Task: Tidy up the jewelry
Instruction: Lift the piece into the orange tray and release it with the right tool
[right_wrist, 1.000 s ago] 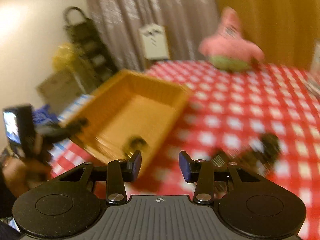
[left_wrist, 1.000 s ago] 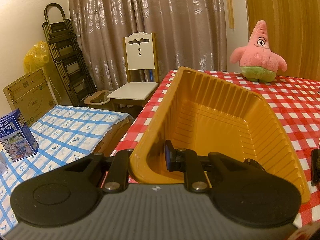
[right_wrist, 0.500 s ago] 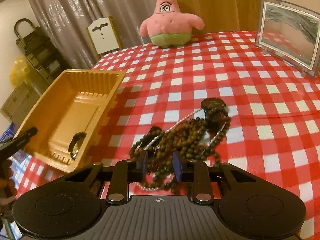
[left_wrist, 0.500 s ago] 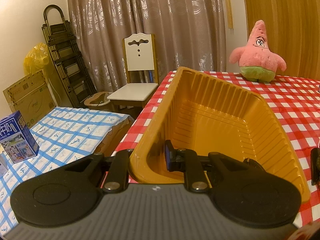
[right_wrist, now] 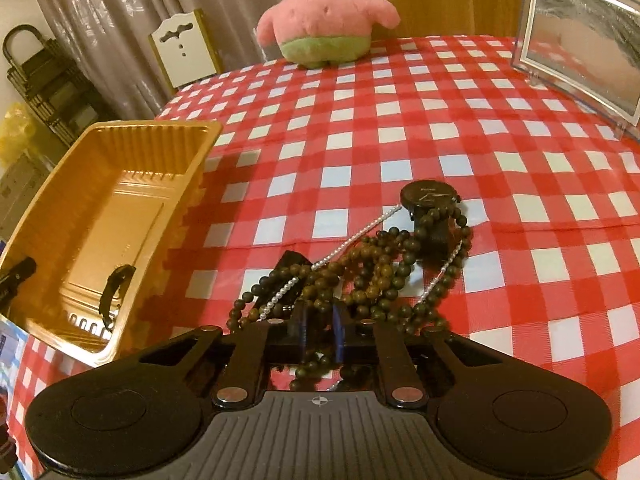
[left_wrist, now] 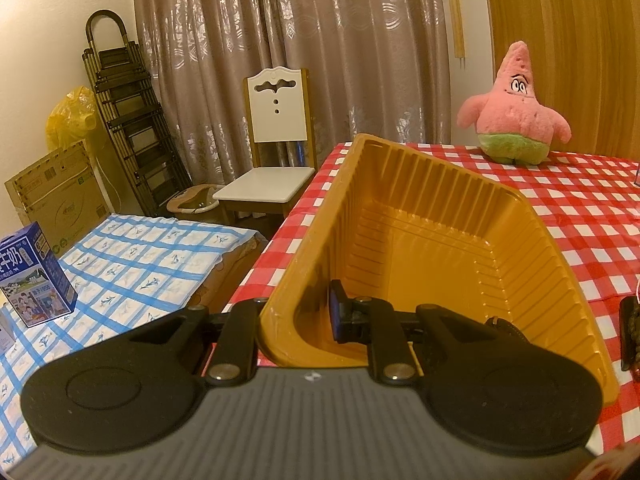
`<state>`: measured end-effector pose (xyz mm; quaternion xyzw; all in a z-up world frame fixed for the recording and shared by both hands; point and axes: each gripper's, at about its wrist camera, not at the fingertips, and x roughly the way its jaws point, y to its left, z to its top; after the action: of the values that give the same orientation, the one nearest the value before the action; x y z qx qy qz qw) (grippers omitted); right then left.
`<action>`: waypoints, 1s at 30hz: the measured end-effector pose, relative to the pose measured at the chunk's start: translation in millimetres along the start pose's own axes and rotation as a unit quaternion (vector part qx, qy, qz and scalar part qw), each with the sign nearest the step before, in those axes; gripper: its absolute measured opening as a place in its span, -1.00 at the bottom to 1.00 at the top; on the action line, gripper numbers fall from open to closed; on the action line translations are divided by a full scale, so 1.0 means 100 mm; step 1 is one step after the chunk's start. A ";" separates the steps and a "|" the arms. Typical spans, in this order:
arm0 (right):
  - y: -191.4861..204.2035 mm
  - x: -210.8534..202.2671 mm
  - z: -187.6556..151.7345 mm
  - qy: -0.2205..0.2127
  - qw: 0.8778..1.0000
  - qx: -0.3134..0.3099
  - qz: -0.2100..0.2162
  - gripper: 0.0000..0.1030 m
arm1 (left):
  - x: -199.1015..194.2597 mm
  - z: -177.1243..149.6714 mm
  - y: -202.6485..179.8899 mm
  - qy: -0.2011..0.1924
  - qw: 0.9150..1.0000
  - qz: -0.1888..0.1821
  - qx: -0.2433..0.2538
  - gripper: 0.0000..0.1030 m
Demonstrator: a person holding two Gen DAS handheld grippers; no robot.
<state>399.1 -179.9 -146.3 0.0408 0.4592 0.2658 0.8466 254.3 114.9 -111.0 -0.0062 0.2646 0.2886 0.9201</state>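
A yellow plastic tray stands on the red checked tablecloth; it also shows in the right wrist view. My left gripper is shut on the tray's near wall, one finger outside and one inside. A dark bracelet lies inside the tray near that end. A tangle of brown bead strands, a white pearl string and a black watch lies on the cloth. My right gripper is shut on a strand of the brown beads at the pile's near edge.
A pink starfish plush sits at the table's far edge. A framed picture stands at the far right. Off the table to the left are a white chair, a folded ladder and a blue-checked surface with a milk carton.
My right gripper swung from the tray to the jewelry pile, dropped low over it and closed on the brown beads. The left gripper and tray have stayed put.
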 end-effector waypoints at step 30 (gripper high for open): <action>1.32 -0.08 0.35 -0.025 0.965 -0.016 0.262 -0.88 | 0.03 0.02 -0.06 0.000 1.000 -0.002 0.002 -0.68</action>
<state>369.4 -64.6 -78.8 0.1530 0.4070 0.4848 0.7589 259.9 111.7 -111.7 -0.0050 0.2655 0.2860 0.9207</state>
